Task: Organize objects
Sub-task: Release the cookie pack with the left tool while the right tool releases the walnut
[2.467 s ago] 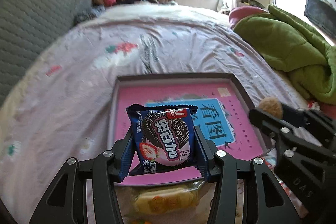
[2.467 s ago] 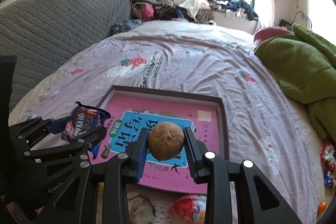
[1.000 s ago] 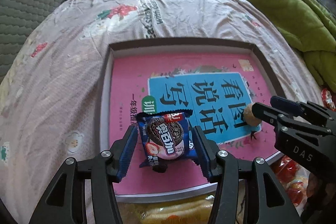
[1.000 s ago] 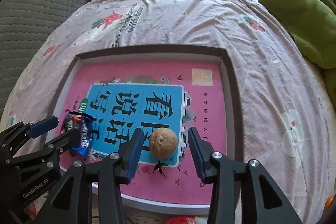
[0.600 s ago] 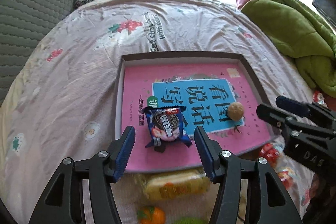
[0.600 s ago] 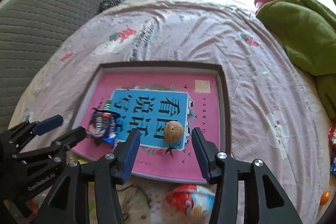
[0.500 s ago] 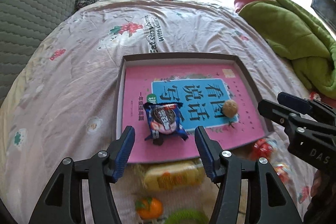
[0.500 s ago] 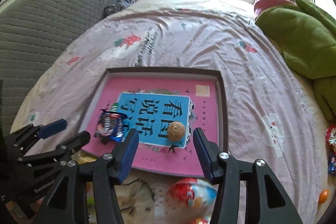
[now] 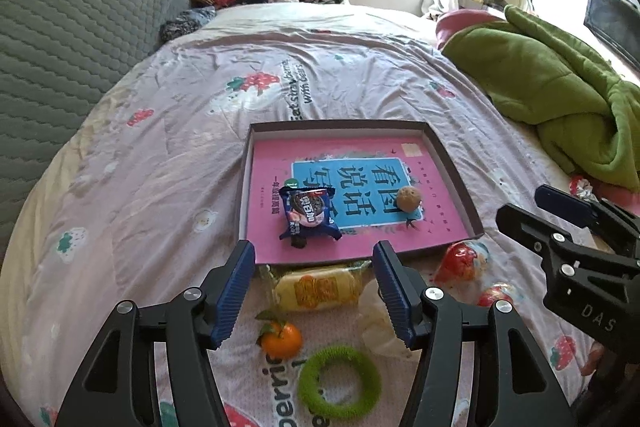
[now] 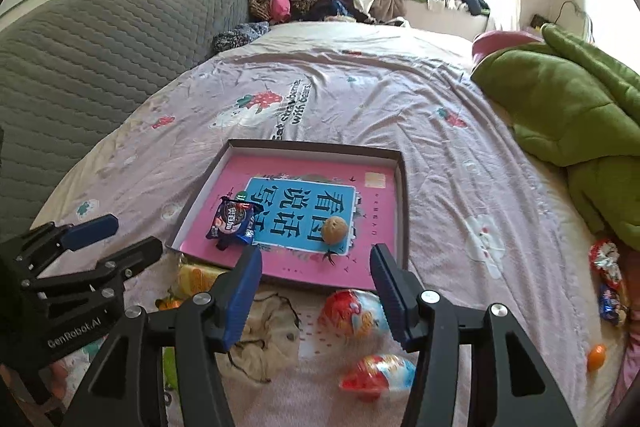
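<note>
A shallow box tray [image 9: 244,187] lined with a pink and blue book cover lies on the bed. In it rest a blue cookie packet [image 9: 308,213] [image 10: 232,221] and a brown walnut [image 9: 408,198] [image 10: 335,229], both lying free. My left gripper [image 9: 314,253] hangs above the tray's near edge, back from the packet. Its jaws are opening and nothing is between them. My right gripper [image 10: 316,255] hovers over the same edge, short of the walnut. Its jaws are also opening, with nothing between them.
On the sheet in front of the tray lie a yellow snack packet [image 9: 320,287], a small orange [image 9: 280,341], a green ring [image 9: 340,381], a crumpled white bag [image 10: 264,343] and two red-and-white egg toys [image 10: 352,311]. A green blanket [image 9: 560,95] is heaped at the right, a grey headboard [image 9: 72,39] at the left.
Both grippers let go, the cookie packet and the walnut now lying in the tray. Both have pulled back and up, and the loose things in front of the tray have come into view.
</note>
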`<state>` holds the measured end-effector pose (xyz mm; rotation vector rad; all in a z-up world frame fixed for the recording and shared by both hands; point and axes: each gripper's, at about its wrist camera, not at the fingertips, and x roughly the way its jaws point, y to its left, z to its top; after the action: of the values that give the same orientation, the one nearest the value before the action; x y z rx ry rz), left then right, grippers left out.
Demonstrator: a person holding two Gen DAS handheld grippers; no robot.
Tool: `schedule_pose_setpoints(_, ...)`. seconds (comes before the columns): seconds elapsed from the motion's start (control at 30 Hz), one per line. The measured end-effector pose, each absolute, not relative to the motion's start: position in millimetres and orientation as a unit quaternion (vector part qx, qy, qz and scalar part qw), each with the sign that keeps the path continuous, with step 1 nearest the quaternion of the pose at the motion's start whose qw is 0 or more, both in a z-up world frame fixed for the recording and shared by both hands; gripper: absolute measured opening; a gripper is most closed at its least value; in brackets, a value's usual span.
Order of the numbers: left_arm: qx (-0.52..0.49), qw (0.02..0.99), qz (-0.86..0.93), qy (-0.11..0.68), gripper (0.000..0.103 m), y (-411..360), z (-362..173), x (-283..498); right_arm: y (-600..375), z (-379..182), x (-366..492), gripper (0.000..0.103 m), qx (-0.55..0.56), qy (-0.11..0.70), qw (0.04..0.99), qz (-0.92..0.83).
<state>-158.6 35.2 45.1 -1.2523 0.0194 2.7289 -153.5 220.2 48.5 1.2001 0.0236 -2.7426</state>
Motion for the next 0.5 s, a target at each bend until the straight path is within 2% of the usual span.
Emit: schedule_pose_setpoints(0.5,-0.396,0.076,0.915,0.015,0.063,44.7,38.1,-97.7,228.7,41.5,-85.3,0.058,0.368,0.015,0.069,-0.927)
